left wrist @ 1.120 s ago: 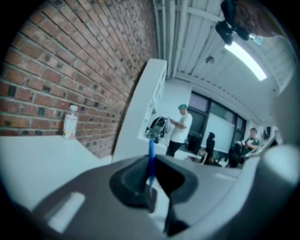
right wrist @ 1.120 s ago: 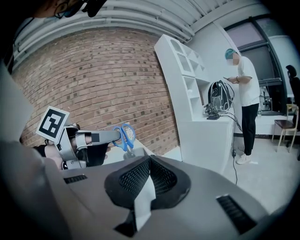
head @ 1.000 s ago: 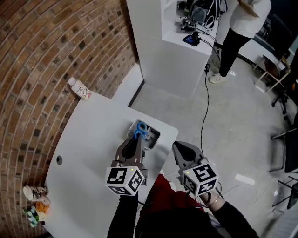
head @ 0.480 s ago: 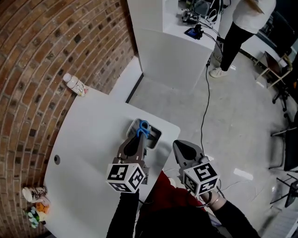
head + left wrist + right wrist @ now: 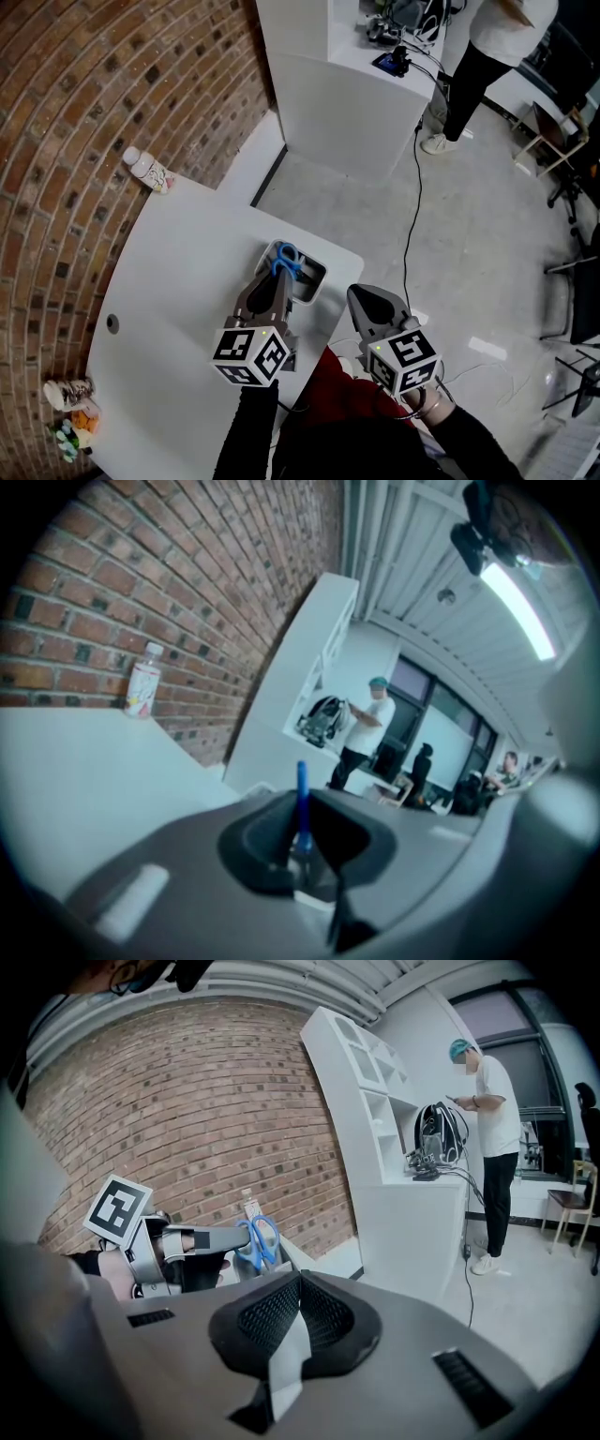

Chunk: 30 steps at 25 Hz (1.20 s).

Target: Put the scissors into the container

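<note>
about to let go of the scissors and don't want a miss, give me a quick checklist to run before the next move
1. Scissors between the jaws of the left gripper: ok. The blue handles stick out past the tips, and the jaws are opening.
2. Scissors over the container: ok. In the head view the handles sit above its opening.
3. Room inside the container: cannot tell. The left gripper covers most of it.
4. Container resting on the table: ok, though it sits near the table's edge.
5. Right gripper out of the way: ok. It is shut, empty and off to the side.
</note>
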Each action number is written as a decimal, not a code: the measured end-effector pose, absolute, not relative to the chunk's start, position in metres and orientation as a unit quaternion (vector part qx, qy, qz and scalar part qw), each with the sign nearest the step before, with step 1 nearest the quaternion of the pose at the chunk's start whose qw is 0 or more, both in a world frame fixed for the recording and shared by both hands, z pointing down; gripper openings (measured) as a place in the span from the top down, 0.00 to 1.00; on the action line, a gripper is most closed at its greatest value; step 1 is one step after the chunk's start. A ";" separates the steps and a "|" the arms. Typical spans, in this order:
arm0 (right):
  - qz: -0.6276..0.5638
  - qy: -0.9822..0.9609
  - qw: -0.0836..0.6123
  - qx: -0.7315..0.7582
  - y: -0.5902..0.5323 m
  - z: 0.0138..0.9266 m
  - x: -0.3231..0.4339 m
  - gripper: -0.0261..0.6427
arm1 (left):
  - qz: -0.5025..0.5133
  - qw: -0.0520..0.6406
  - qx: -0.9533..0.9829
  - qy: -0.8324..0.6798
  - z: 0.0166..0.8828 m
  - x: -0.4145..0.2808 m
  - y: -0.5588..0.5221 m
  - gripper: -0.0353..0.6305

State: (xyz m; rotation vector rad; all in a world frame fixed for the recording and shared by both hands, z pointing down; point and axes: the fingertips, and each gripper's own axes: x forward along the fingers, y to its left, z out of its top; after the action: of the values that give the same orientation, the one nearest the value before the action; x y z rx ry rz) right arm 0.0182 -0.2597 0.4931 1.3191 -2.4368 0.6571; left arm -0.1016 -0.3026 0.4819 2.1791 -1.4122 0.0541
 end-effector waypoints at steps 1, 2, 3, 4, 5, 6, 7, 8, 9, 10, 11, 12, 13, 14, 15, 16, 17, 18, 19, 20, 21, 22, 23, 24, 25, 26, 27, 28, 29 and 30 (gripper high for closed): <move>0.229 -0.846 0.147 0.458 -0.260 0.494 0.018 0.95 | 0.021 0.270 0.807 -0.525 0.483 -0.103 -0.304 0.90; 0.229 -0.846 0.147 0.458 -0.260 0.494 0.018 0.95 | 0.023 0.270 0.807 -0.525 0.484 -0.104 -0.305 0.89; 0.229 -0.846 0.147 0.459 -0.260 0.494 0.018 0.95 | 0.025 0.270 0.806 -0.526 0.484 -0.105 -0.305 0.89; 0.229 -0.845 0.147 0.459 -0.261 0.494 0.018 0.95 | 0.028 0.270 0.806 -0.526 0.485 -0.105 -0.306 0.89; 0.230 -0.845 0.147 0.460 -0.262 0.494 0.019 0.95 | 0.030 0.270 0.806 -0.526 0.486 -0.106 -0.307 0.89; 0.230 -0.845 0.146 0.460 -0.263 0.494 0.019 0.95 | 0.032 0.269 0.806 -0.527 0.486 -0.107 -0.308 0.88; 0.230 -0.845 0.146 0.461 -0.264 0.493 0.018 0.95 | 0.034 0.269 0.805 -0.528 0.487 -0.108 -0.309 0.88; 0.231 -0.844 0.145 0.461 -0.265 0.493 0.018 0.95 | 0.035 0.269 0.804 -0.529 0.487 -0.109 -0.310 0.88; 0.232 -0.844 0.146 0.462 -0.265 0.493 0.018 0.95 | 0.036 0.270 0.803 -0.530 0.488 -0.110 -0.311 0.88; 0.233 -0.844 0.146 0.461 -0.265 0.494 0.017 0.95 | 0.038 0.270 0.802 -0.532 0.489 -0.111 -0.311 0.87; 0.233 -0.843 0.146 0.461 -0.264 0.494 0.017 0.95 | 0.040 0.269 0.801 -0.533 0.490 -0.112 -0.311 0.87; 0.233 -0.844 0.147 0.461 -0.264 0.495 0.017 0.95 | 0.042 0.269 0.800 -0.534 0.491 -0.112 -0.311 0.87; 0.233 -0.844 0.147 0.461 -0.264 0.495 0.017 0.95 | 0.045 0.268 0.800 -0.535 0.492 -0.112 -0.311 0.86; 0.232 -0.844 0.148 0.461 -0.264 0.496 0.018 0.95 | 0.048 0.267 0.800 -0.535 0.493 -0.113 -0.311 0.85; 0.231 -0.844 0.148 0.461 -0.264 0.496 0.018 0.95 | 0.051 0.266 0.800 -0.535 0.494 -0.113 -0.311 0.84; 0.231 -0.844 0.148 0.461 -0.264 0.496 0.018 0.95 | 0.053 0.266 0.800 -0.535 0.494 -0.113 -0.311 0.83; 0.231 -0.844 0.148 0.461 -0.264 0.496 0.018 0.95 | 0.054 0.266 0.799 -0.536 0.495 -0.113 -0.311 0.82; 0.231 -0.844 0.149 0.461 -0.264 0.496 0.019 0.95 | 0.055 0.266 0.798 -0.538 0.495 -0.114 -0.311 0.82; 0.231 -0.843 0.148 0.462 -0.264 0.496 0.019 0.95 | 0.056 0.266 0.797 -0.539 0.495 -0.114 -0.311 0.81; 0.232 -0.843 0.148 0.462 -0.264 0.496 0.020 0.95 | 0.058 0.265 0.796 -0.540 0.496 -0.114 -0.311 0.80; 0.232 -0.843 0.148 0.462 -0.264 0.496 0.020 0.95 | 0.059 0.265 0.795 -0.542 0.496 -0.114 -0.310 0.79; 0.232 -0.843 0.148 0.462 -0.263 0.496 0.020 0.95 | 0.061 0.266 0.794 -0.543 0.496 -0.115 -0.310 0.78; 0.232 -0.843 0.148 0.463 -0.263 0.495 0.020 0.95 | 0.061 0.266 0.793 -0.544 0.496 -0.116 -0.309 0.78; 0.232 -0.843 0.148 0.463 -0.262 0.495 0.020 0.95 | 0.061 0.266 0.792 -0.546 0.496 -0.117 -0.309 0.78; 0.232 -0.843 0.147 0.463 -0.262 0.495 0.020 0.95 | 0.061 0.265 0.791 -0.548 0.496 -0.119 -0.309 0.77; 0.232 -0.843 0.147 0.463 -0.261 0.495 0.019 0.95 | 0.061 0.265 0.789 -0.551 0.496 -0.121 -0.308 0.77; 0.231 -0.843 0.146 0.463 -0.261 0.494 0.019 0.95 | 0.060 0.264 0.787 -0.554 0.496 -0.123 -0.308 0.76; 0.231 -0.843 0.145 0.463 -0.260 0.494 0.019 0.95 | 0.059 0.264 0.786 -0.556 0.495 -0.124 -0.308 0.76; 0.231 -0.843 0.145 0.463 -0.259 0.493 0.019 0.95 | 0.058 0.263 0.785 -0.558 0.495 -0.125 -0.307 0.75; 0.230 -0.843 0.145 0.463 -0.258 0.493 0.019 0.95 | 0.057 0.262 0.785 -0.559 0.494 -0.126 -0.306 0.75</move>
State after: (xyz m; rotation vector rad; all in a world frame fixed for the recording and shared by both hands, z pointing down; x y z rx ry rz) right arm 0.0195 -0.2583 0.4927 1.3354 -2.4304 0.6636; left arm -0.1263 -0.3058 0.4937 2.1238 -1.5118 0.1547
